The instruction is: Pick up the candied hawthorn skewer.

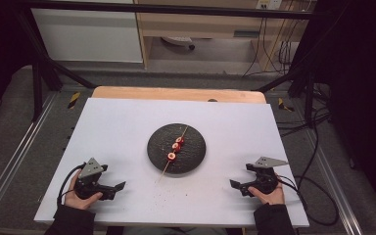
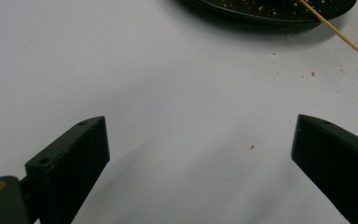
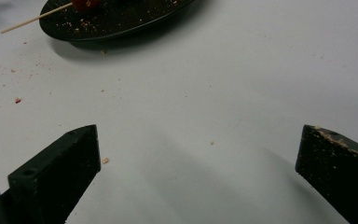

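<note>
Both tongs, left (image 1: 119, 186) and right (image 1: 235, 184), gaped wide and empty as I held them near the counter (image 1: 122, 122), flanking the black plate (image 1: 193, 152) with its fruit skewer (image 1: 175, 146).

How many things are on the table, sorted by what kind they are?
Black plate: 1
Wooden skewer: 1
Red pieces on the skewer: 3
Grippers, left gripper and right gripper: 2
Total: 7

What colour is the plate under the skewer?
Black, with a dark speckled surface; the plate shows best in the high view.
</note>
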